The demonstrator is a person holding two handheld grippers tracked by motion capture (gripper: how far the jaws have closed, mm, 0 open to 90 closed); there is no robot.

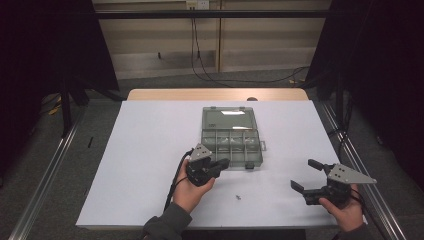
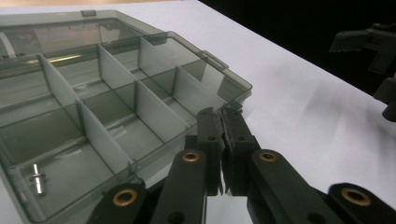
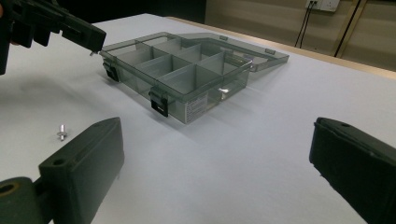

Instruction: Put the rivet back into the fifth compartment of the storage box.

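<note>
An open, smoky clear organizer box [image 1: 258, 150] lies mid-table, its lid [image 1: 228, 119] flat behind it. One small metal screw [image 2: 37, 179] rests in a near corner compartment. Another screw [image 1: 238, 197] lies loose on the white table [image 1: 145, 150], also in the right gripper view [image 3: 61, 132]. My left gripper [image 1: 226, 163] hovers at the box's front left corner [image 2: 233, 100], its jaws pressed together [image 2: 223, 116]. In the right gripper view a tiny pale speck shows at its tip [image 3: 91, 52]; I cannot tell what it is. My right gripper [image 1: 301, 174] stands open at the front right with nothing between its fingers [image 3: 215, 154].
The box's dividers form several compartments [image 3: 177, 65], and two black latches [image 3: 159, 103] hang on its front wall. The table's far edge is bare wood [image 1: 215, 94]. Cables [image 1: 200, 55] run down the wall beyond. Dark curtains flank both sides.
</note>
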